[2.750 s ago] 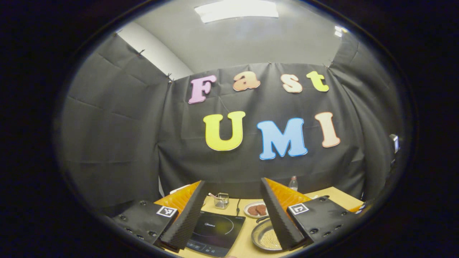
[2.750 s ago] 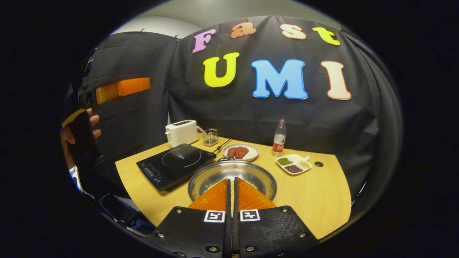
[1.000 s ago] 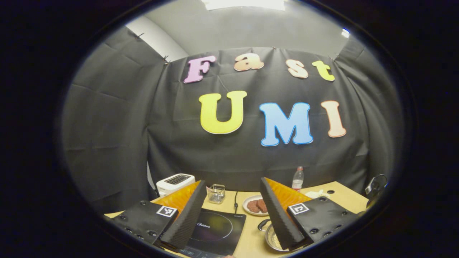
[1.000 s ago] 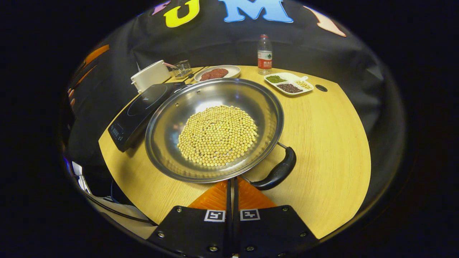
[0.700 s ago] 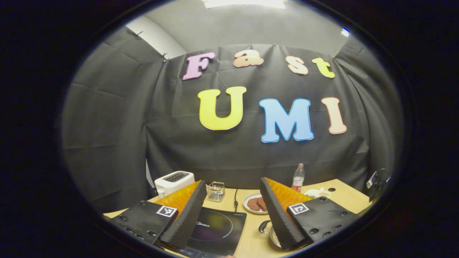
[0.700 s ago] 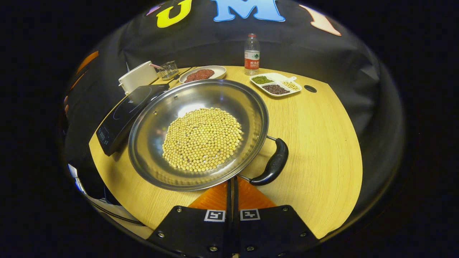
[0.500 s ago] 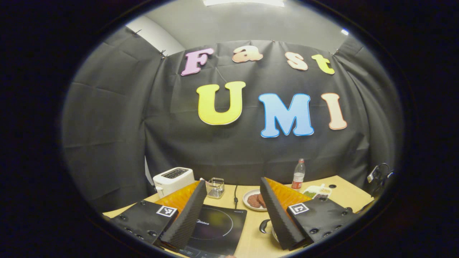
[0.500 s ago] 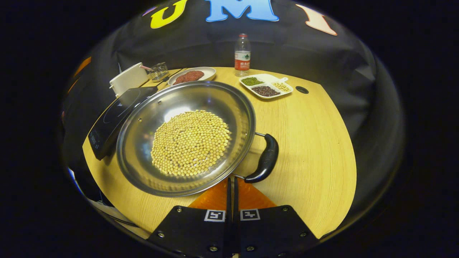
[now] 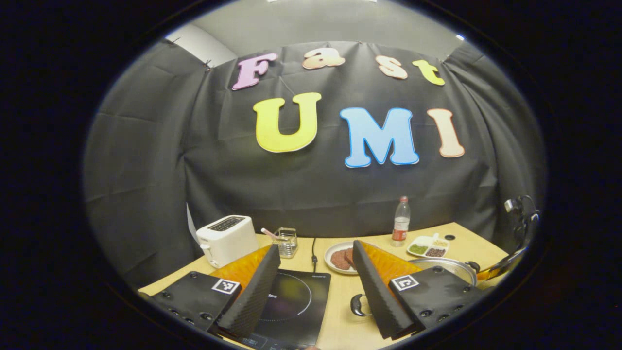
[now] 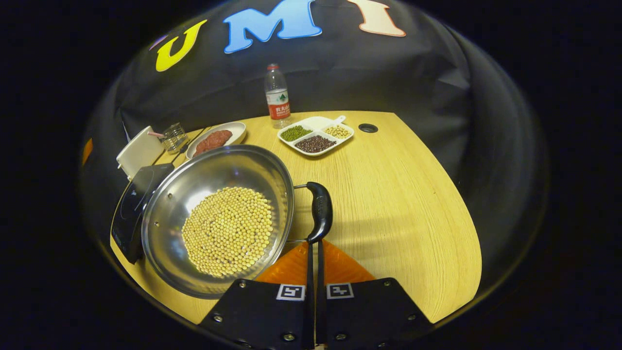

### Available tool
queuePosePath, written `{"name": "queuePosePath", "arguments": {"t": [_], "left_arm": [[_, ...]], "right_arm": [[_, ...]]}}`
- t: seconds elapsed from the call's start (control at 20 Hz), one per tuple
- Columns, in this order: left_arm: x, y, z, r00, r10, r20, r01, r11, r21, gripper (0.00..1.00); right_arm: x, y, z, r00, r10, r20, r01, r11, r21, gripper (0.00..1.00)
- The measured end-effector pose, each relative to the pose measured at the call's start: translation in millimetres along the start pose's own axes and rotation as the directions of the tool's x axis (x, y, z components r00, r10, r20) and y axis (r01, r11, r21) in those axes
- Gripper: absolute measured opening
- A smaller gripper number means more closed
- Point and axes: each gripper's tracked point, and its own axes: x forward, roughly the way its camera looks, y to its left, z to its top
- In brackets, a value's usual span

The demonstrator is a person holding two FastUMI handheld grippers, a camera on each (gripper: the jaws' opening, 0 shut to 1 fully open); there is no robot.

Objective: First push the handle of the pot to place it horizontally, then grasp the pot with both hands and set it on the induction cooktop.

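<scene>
Step in hand, as judged: the first one, pushing the pot's handle round to lie level; the two-handed lift is not yet begun. Right gripper (image 10: 314, 245): fingers closed together with only a thin slit between them, holding nothing, tips set against the near end of the black side handle (image 10: 320, 209) of the steel pot (image 10: 167, 194); whether they press on it or merely meet it cannot be told. Pot: on the wooden table (image 10: 403, 194), a bed of soybeans (image 10: 227, 231) in its bottom, its far-left rim just beside or over the edge of the induction cooktop (image 10: 127, 204); in the left gripper view the pot's other handle (image 9: 358, 305) shows just right of the cooktop (image 9: 291, 304). Left gripper (image 9: 316, 287): fingers spread wide apart, empty, hanging above the cooktop, touching nothing. Next move, as judged: a steady sideways nudge low on the handle, gentle enough not to spill beans, then both grippers onto opposite handles. Also present: toaster (image 9: 227, 239), plate of meat patties (image 9: 340, 256), water bottle (image 10: 277, 97), divided dish of beans (image 10: 315, 136).
</scene>
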Motion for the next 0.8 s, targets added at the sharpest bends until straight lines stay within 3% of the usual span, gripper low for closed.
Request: {"name": "queuePosePath", "arguments": {"t": [0.05,0.1,0.2,0.25,0.5,0.55,0.65,0.8], "left_arm": [[1.1,-4.9,-2.5,1.0,-0.014,-0.008,0.014,1.0,0.003,0.97],[3.4,-8.7,-6.9,1.0,-0.026,-0.015,0.026,1.0,0.003,0.97],[6.3,-16.9,-15.3,0.998,-0.052,-0.033,0.052,0.999,-0.01,0.97],[8.3,-21.9,-20.3,0.997,-0.068,-0.047,0.067,0.998,-0.022,0.97],[26.3,-47.8,-62.5,0.979,-0.126,-0.16,0.122,0.992,-0.039,0.97],[29.3,-53.3,-72.5,0.972,-0.14,-0.188,0.135,0.99,-0.036,1.0],[32.3,-64.4,-93.3,0.957,-0.168,-0.236,0.163,0.986,-0.042,0.98],[36.3,-79.0,-116.0,0.934,-0.207,-0.292,0.199,0.978,-0.055,0.98]], "right_arm": [[-10.1,-0.8,10.6,0.999,0.0,0.048,0.0,1.0,0.009,0.08],[-11.1,-7.6,20.4,0.995,-0.032,0.098,0.031,0.999,0.009,0.35],[-27.8,-8.1,40.4,0.983,-0.029,0.181,0.023,0.999,0.036,0.87],[-32.8,-8.1,46.1,0.979,-0.025,0.203,0.015,0.999,0.05,1.0],[-28.2,-2.6,52.3,0.976,-0.034,0.216,0.024,0.998,0.052,1.0],[-27.8,0.5,52.1,0.976,-0.032,0.213,0.022,0.999,0.049,0.94],[-24.9,4.3,50.3,0.978,-0.029,0.208,0.023,0.999,0.034,1.0],[-21.0,7.8,45.9,0.981,-0.027,0.19,0.024,1.0,0.017,1.0]]}}
